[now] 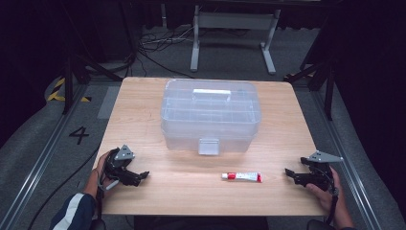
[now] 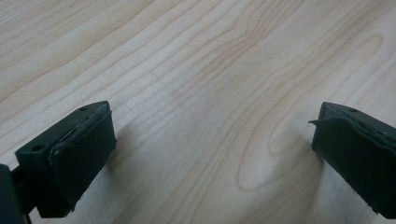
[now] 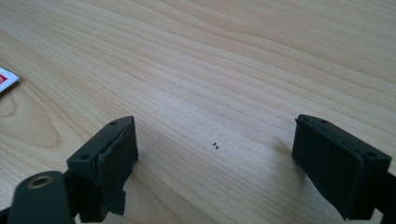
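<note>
Two grippers rest on the wooden table [image 1: 143,110], one at each near corner; the left gripper [image 1: 143,176] has its jaws spread wide over bare wood, nothing between them; the right gripper [image 1: 289,173] is spread just as wide, also empty; between the two, nearer the right one, a small white and red tube [image 1: 242,177] lies flat; just beyond it, at the table's middle, stands a clear plastic box [image 1: 210,115], lid on.
</note>
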### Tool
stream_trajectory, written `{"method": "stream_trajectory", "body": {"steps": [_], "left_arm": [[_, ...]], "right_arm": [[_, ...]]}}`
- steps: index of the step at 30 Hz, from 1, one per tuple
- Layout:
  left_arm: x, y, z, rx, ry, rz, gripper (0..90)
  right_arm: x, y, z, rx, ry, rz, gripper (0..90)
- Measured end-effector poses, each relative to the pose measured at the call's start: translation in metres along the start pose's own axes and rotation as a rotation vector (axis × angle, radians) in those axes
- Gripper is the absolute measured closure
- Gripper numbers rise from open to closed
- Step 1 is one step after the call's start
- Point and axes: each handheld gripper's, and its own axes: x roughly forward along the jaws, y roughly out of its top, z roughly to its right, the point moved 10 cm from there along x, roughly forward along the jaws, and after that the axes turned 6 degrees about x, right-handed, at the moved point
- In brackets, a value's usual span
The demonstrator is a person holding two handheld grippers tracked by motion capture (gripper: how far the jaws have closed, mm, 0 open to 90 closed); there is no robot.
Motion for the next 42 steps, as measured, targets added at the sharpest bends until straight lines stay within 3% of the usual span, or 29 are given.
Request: {"method": "stream_trajectory", "body": {"steps": [16, 20, 26, 33, 36, 42], "left_arm": [[-0.001, -0.001, 0.002, 0.041, -0.032, 0.003, 0.4], [-0.002, -0.002, 0.003, 0.033, -0.027, 0.0, 0.5], [-0.002, -0.003, 0.003, 0.039, -0.029, 0.001, 0.4], [-0.002, -0.003, 0.003, 0.039, -0.028, 0.001, 0.4], [-0.003, -0.003, 0.003, 0.039, -0.028, 0.001, 0.4], [-0.002, -0.002, 0.003, 0.04, -0.031, 0.0, 0.4]], "right_arm": [[0.003, 0.003, 0.001, 0.0, -0.009, -0.007, 13.8], [0.004, 0.005, 0.003, -0.023, 0.009, -0.07, 15.4], [0.011, 0.011, 0.006, -0.052, 0.033, -0.094, 12.1], [0.01, 0.021, 0.001, -0.063, 0.091, -0.051, 21.6], [0.006, 0.034, 0.001, -0.053, 0.105, 0.006, 22.1], [0.001, 0.054, -0.003, -0.051, 0.127, 0.068, 26.8]]}}
